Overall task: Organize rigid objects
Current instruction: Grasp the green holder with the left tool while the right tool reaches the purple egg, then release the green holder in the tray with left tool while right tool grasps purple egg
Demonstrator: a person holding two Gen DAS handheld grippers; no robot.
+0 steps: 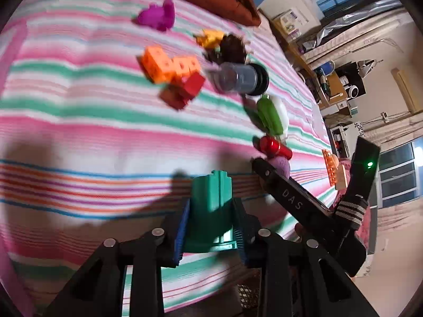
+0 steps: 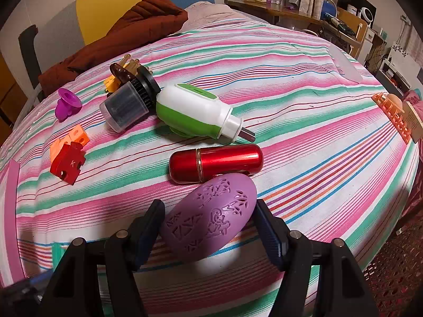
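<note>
My left gripper (image 1: 211,208) is shut on a teal plastic block (image 1: 211,211), held just above the striped bedspread (image 1: 79,121). My right gripper (image 2: 208,219) has its jaws around a purple carved egg (image 2: 211,219) that rests on the bedspread (image 2: 317,105); both pads seem to touch it. Beyond the egg lie a red metal cylinder (image 2: 215,162), a white and green bottle-shaped tool (image 2: 195,112) and a clear cup with a black gear base (image 2: 127,105). The right gripper's body (image 1: 290,198) shows in the left wrist view.
Orange cubes (image 2: 71,140), a red puzzle piece (image 2: 67,162), a magenta part (image 2: 67,103), a yellow piece (image 2: 112,83) and a brown brush (image 2: 124,71) lie at the left. An orange lattice piece (image 2: 394,116) sits near the right edge. A brown jacket (image 2: 127,34) lies at the back.
</note>
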